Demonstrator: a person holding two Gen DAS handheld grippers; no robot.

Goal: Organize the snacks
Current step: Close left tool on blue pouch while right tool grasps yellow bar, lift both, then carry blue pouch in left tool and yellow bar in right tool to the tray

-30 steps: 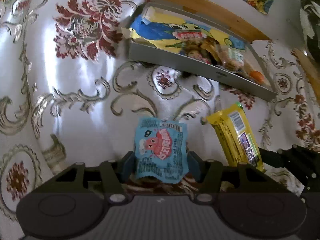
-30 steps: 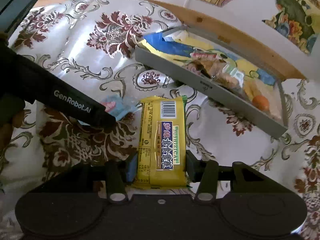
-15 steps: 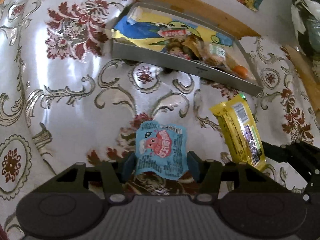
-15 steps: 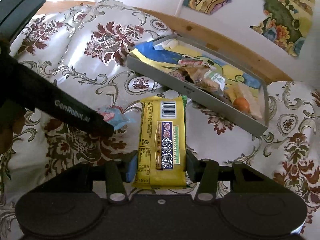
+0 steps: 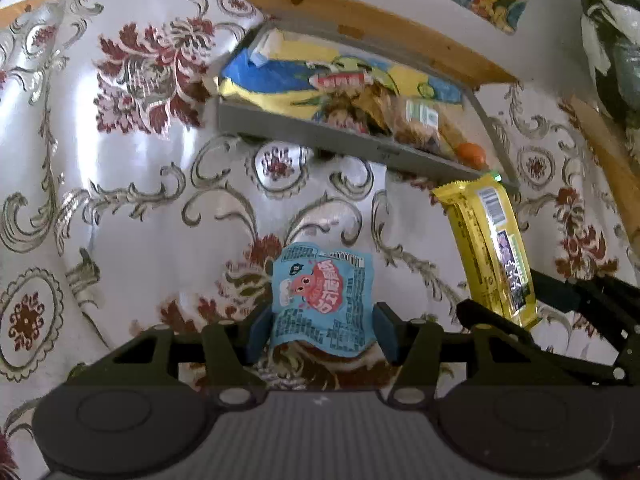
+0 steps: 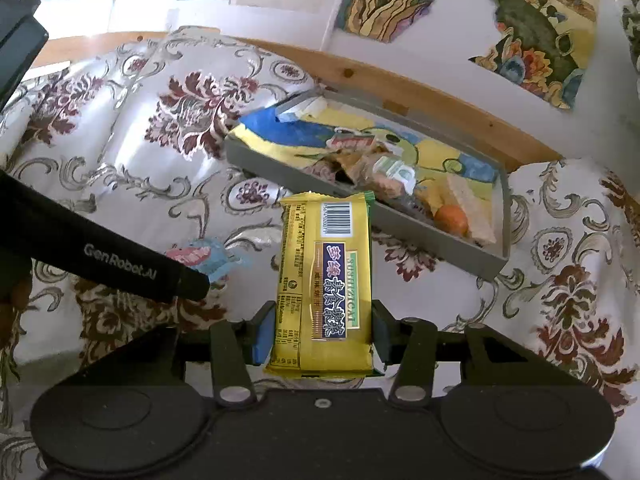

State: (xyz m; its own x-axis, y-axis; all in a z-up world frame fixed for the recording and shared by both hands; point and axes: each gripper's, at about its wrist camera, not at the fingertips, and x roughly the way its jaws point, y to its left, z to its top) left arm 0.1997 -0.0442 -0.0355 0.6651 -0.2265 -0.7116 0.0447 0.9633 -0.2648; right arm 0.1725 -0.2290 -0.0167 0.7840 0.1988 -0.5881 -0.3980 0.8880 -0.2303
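The left claw (image 5: 322,330) pinches a blue packet (image 5: 322,300) and the right claw (image 6: 322,332) pinches a yellow bar (image 6: 324,280), both held above the table (image 6: 560,248). The carry step is in hand; next, each claw must reach the grey tray (image 6: 360,200) at 12 o'clock, already holding snacks, and let go over a free spot.
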